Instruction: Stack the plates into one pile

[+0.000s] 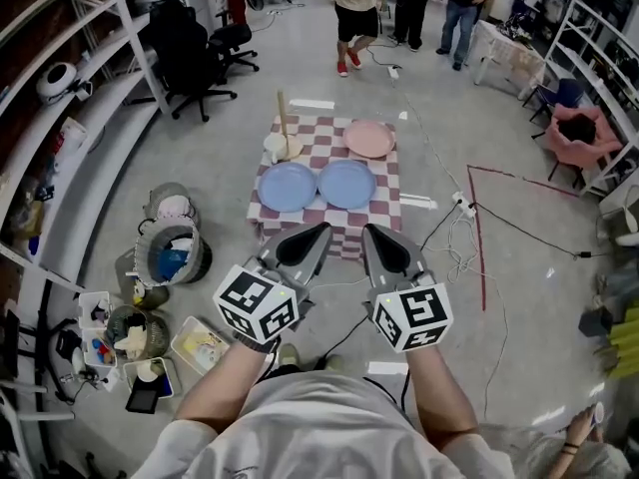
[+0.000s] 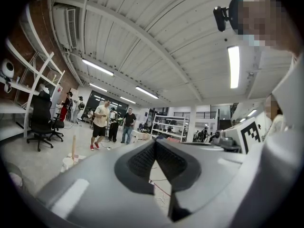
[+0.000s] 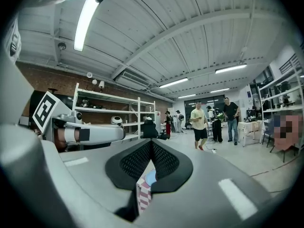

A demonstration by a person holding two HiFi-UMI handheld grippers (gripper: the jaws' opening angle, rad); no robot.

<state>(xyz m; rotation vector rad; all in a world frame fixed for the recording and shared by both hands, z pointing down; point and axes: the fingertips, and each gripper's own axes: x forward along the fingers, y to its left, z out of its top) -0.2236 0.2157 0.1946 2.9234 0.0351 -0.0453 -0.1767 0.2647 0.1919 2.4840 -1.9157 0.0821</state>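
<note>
A small table with a red-and-white checkered cloth (image 1: 324,154) stands on the floor ahead of me. On it lie two blue plates, one at the front left (image 1: 287,187) and one beside it (image 1: 346,183), and a pink plate (image 1: 369,139) at the back right. My left gripper (image 1: 321,231) and right gripper (image 1: 369,232) hover side by side just short of the table's front edge, both shut and empty. In the right gripper view, a bit of blue plate (image 3: 149,177) and cloth (image 3: 142,196) shows under the closed jaws (image 3: 151,144). The left gripper view looks over its closed jaws (image 2: 154,144) into the room.
A wooden post on a round base (image 1: 284,128) stands at the table's back left corner. Baskets and bins (image 1: 175,252) crowd the floor to the left, with shelving beyond. Cables (image 1: 459,233) and a red tape line (image 1: 477,242) lie to the right. An office chair (image 1: 190,53) and people (image 1: 354,8) are farther back.
</note>
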